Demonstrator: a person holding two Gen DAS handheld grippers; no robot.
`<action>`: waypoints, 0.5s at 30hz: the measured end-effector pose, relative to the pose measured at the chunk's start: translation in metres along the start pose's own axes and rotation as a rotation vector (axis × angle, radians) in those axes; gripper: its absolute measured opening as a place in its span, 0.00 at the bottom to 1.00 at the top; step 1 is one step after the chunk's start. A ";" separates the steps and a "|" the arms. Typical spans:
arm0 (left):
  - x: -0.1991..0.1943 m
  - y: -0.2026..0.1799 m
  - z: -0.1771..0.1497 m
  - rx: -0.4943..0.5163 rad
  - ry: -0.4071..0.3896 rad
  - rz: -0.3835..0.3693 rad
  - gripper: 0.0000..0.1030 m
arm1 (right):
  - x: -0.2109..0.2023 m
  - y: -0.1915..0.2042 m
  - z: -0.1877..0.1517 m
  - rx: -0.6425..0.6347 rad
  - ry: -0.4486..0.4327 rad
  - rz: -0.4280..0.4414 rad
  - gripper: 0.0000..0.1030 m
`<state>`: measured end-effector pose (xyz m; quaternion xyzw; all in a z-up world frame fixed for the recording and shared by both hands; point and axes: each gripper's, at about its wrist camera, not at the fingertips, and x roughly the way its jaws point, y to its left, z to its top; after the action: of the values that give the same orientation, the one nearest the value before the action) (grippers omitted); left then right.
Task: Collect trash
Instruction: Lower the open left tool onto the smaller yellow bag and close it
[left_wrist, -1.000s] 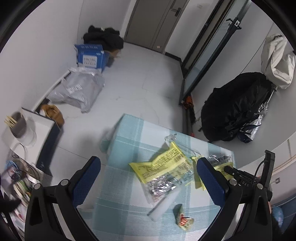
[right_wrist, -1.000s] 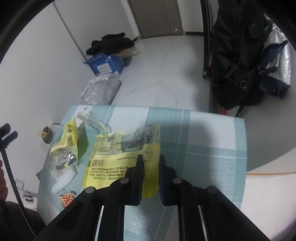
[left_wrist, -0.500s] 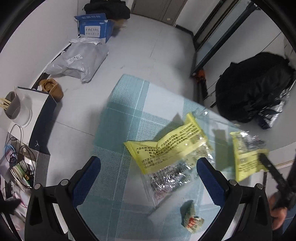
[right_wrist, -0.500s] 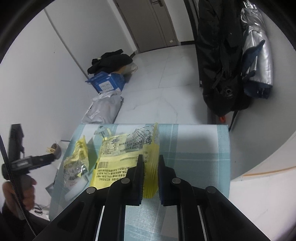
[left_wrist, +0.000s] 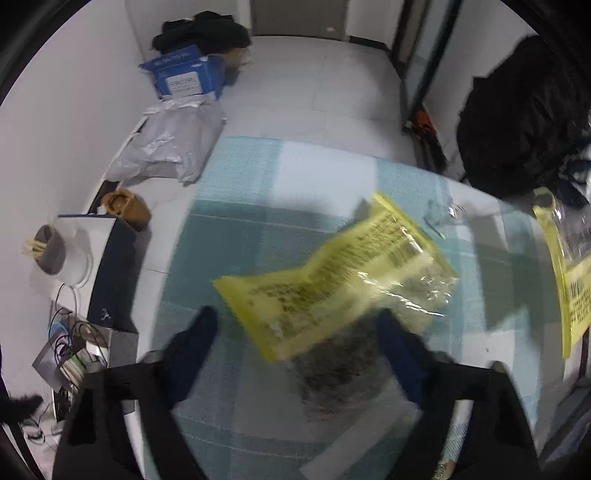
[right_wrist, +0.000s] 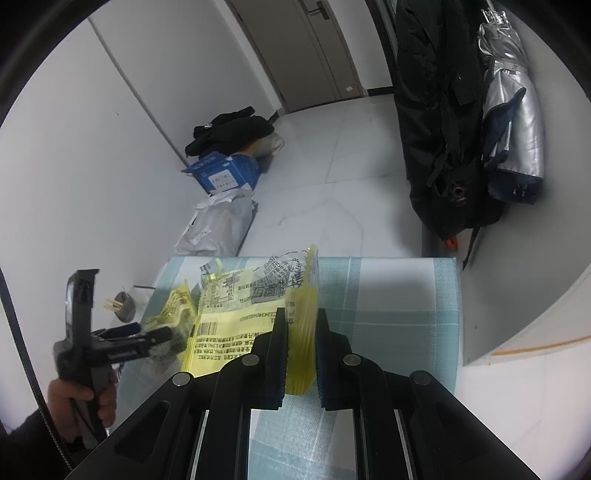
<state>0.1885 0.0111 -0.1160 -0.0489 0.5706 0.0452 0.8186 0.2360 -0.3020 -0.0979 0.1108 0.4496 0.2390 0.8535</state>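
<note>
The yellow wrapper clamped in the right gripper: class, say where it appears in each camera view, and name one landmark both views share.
Left wrist view: yellow wrapper at the far right edge, hanging above the tablecloth.
Right wrist view: the wrapper at lower centre, pinched by the right gripper.
Shared landmark: blue box on the floor by the wall.

The near table wears a pale teal-and-white checked woven cloth (left_wrist: 258, 229). On it lies a crinkly yellow plastic wrapper with black print and a clear end (left_wrist: 332, 280). Far left on the white floor sit a blue-and-white cardboard box (left_wrist: 184, 75) and a silver-grey plastic mailer bag (left_wrist: 170, 147).
</note>
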 end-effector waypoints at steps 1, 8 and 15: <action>0.001 -0.002 0.001 0.008 0.003 -0.001 0.60 | -0.001 0.000 0.000 -0.001 -0.001 0.001 0.12; -0.002 -0.005 0.002 0.024 -0.029 -0.030 0.29 | -0.005 -0.001 0.000 0.002 -0.009 0.004 0.12; -0.005 -0.008 0.004 0.015 -0.038 -0.046 0.22 | -0.011 -0.001 0.001 0.005 -0.021 0.003 0.12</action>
<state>0.1920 0.0036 -0.1099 -0.0552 0.5541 0.0231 0.8303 0.2315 -0.3082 -0.0894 0.1162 0.4410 0.2377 0.8576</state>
